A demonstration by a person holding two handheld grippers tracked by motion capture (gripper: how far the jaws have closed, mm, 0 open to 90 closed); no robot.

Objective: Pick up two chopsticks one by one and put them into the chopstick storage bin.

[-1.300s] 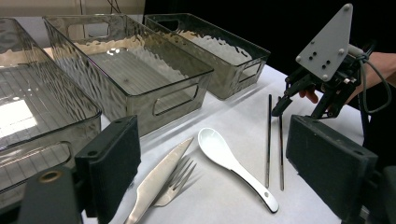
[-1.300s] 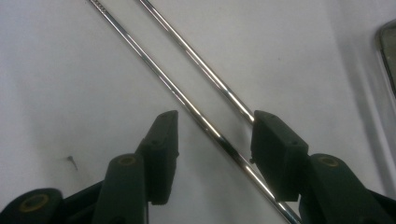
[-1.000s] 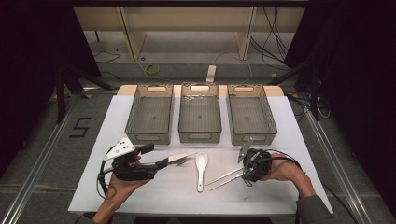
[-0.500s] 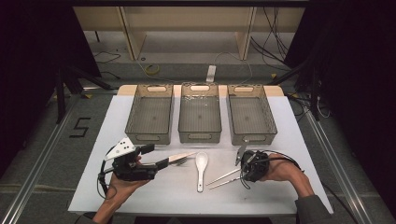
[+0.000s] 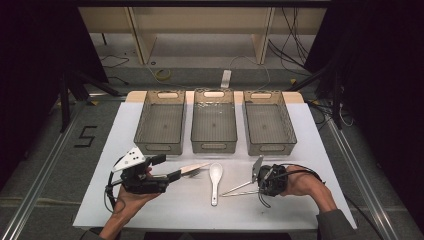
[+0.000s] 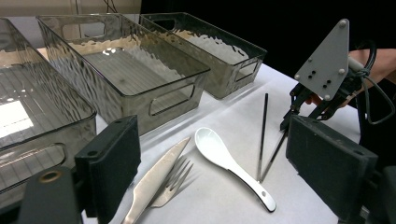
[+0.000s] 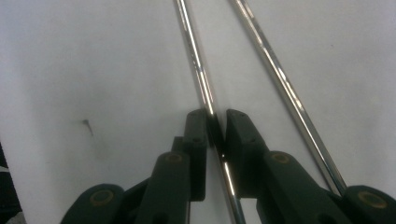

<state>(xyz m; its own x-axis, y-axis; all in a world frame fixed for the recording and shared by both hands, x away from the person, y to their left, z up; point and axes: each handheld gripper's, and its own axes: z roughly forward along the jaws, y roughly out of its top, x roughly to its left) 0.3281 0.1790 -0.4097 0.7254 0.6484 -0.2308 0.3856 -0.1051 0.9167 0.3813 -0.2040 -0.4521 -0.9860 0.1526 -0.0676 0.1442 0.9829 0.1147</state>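
Two metal chopsticks (image 5: 239,188) lie on the white table (image 5: 165,210) right of a white spoon (image 5: 215,180). My right gripper (image 5: 258,186) points left at their near ends. In the right gripper view its jaws have just been closing and stand a narrow gap apart around one chopstick (image 7: 196,60); the other chopstick (image 7: 275,70) lies outside them. A knife (image 5: 193,168) and a fork (image 6: 175,179) lie side by side left of the spoon. My left gripper (image 5: 167,167) rests beside them, open and holding nothing.
Three clear grey bins stand in a row behind the cutlery: left (image 5: 159,147), middle (image 5: 214,147), right (image 5: 270,148). The table's front edge runs just below both hands. The left gripper view shows the right gripper (image 6: 292,116) beyond the spoon (image 6: 229,158).
The right gripper's jaws have narrowed around the end of one chopstick, and the two chopsticks lie closer together. The left hand and the other cutlery have not moved.
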